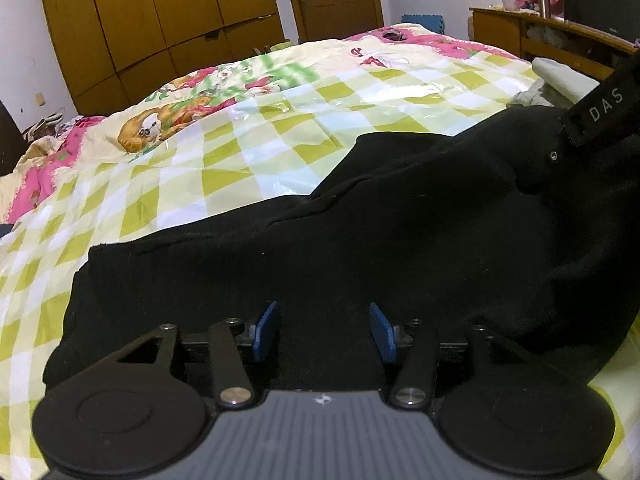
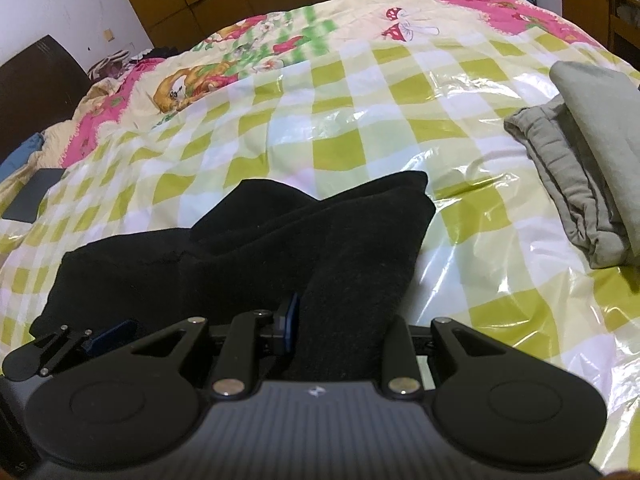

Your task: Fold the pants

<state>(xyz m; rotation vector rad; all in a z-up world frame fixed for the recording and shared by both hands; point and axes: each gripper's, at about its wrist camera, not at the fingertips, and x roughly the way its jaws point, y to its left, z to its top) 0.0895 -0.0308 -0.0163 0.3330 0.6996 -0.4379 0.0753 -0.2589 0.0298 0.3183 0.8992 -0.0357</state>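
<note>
On the bed, over a green-and-white checked plastic sheet [image 1: 248,148], lie the black pants [image 1: 360,240], partly bunched and spread across the near part of the sheet. From the left wrist view, the left gripper [image 1: 323,330] sits low at the near edge of the pants with its blue pads [image 1: 266,328] apart and black fabric in the gap between them; the pads do not press on the cloth. At the upper right of that view the right gripper [image 1: 600,108] reaches into a raised hump of the fabric.

From the right wrist view, the right gripper [image 2: 336,328] has a thick fold of the pants [image 2: 280,248] lying between its fingers; one blue pad [image 2: 291,322] shows against the cloth, the other is hidden behind it, so whether it clamps the fold cannot be told. Beside it on the left sits the left gripper [image 2: 104,338]. Folded grey clothes [image 2: 580,168] rest on the sheet to the right, well apart from the pants. A wooden wardrobe [image 1: 152,12] stands beyond the bed
</note>
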